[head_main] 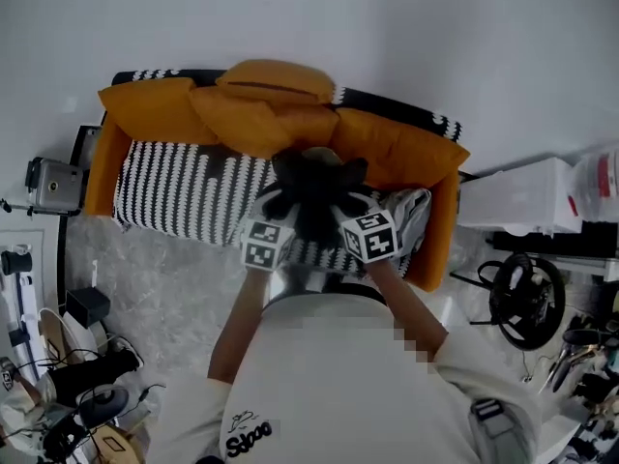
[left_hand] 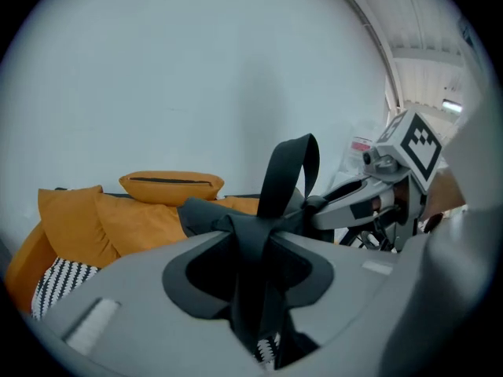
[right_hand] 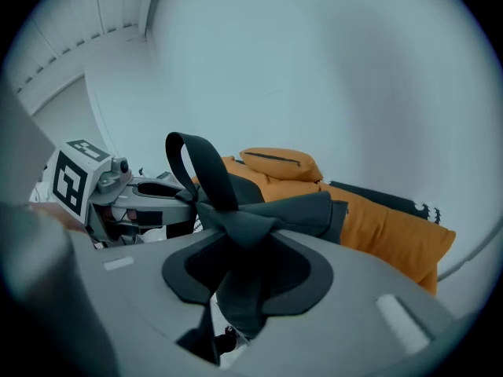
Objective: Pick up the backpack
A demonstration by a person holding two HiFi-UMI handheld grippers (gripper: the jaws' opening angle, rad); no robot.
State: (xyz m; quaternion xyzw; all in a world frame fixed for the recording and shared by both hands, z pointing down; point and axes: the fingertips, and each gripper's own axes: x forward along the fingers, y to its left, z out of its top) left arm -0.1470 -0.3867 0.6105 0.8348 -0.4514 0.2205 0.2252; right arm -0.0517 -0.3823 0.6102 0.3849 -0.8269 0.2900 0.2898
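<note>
Backpack (head_main: 309,188) strap (left_hand: 275,179) only in gripper views

The backpack (head_main: 311,187) is held over the sofa (head_main: 174,196) seat, flanked by the left gripper (head_main: 280,211) and right gripper (head_main: 346,209) (cushions (head_main: 276,83) are stacked behind, along the backrest).

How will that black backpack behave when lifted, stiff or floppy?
Probably floppy: the backpack bunches into folds where the left gripper and right gripper pinch it. Likely fairly light, since two small pinches seem to carry it. Its loose strap may swing.
</note>
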